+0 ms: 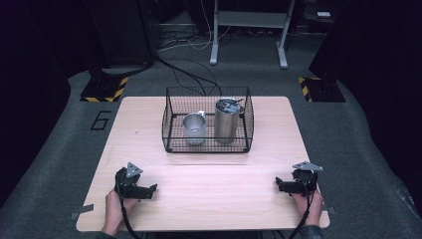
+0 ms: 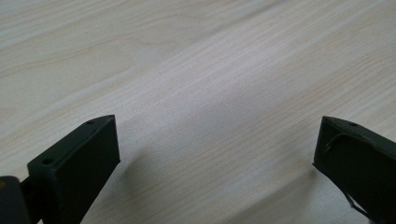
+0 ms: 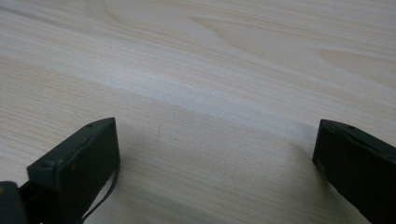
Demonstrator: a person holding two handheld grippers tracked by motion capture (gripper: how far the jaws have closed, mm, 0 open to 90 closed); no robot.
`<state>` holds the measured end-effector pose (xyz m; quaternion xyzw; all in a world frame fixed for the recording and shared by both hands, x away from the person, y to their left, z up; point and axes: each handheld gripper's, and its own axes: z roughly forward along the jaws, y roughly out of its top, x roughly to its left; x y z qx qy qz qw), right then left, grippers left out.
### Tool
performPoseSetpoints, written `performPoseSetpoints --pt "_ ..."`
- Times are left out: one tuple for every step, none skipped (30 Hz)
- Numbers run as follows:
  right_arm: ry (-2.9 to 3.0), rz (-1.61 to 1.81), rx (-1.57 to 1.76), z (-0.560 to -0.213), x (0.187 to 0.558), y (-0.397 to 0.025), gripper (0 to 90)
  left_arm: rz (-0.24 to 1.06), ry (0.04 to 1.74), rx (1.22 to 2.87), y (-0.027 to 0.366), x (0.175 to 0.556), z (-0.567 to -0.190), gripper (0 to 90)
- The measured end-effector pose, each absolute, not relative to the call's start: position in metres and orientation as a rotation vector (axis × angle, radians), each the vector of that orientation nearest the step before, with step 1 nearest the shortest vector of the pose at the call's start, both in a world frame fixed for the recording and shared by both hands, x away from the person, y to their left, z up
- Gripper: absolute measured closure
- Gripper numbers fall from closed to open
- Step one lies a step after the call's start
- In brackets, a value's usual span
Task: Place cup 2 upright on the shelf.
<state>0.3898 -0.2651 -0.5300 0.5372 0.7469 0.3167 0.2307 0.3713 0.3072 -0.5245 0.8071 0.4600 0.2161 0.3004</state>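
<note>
In the high view, the person's forearms are cut off by the bottom edge, and each hand is partly hidden behind the gripper it holds. Inside the wire basket, the mesh veils the lower parts of the metal mug and, at its 3 o'clock, the steel tumbler; the details of the tumbler's lid are too small to tell. In each gripper view, both jaws are cut off by the bottom edge.
</note>
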Motion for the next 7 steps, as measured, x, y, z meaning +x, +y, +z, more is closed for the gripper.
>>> performPoseSetpoints --pt "2.055 0.870 1.478 -0.530 0.390 -0.265 0.1 0.589 1.223 2.149 0.308 0.371 -0.525 0.3" --pt "2.055 0.870 1.477 -0.530 0.390 -0.265 0.1 0.583 1.226 2.133 0.309 0.371 -0.526 0.3" --pt "2.054 0.870 1.479 -0.530 0.390 -0.265 0.1 0.575 1.238 2.111 0.310 0.371 -0.527 1.0" --pt "2.055 0.870 1.479 -0.530 0.390 -0.265 0.1 0.574 1.238 2.105 0.312 0.372 -0.527 1.0" --pt "2.055 0.870 1.479 -0.530 0.390 -0.265 0.1 0.561 1.248 2.082 0.314 0.372 -0.529 1.0" --pt "2.055 0.870 1.479 -0.530 0.390 -0.265 0.1 0.542 1.250 2.077 0.316 0.372 -0.529 1.0" --pt "2.055 0.870 1.480 -0.530 0.390 -0.265 0.1 0.543 1.256 2.060 0.318 0.372 -0.531 0.9"
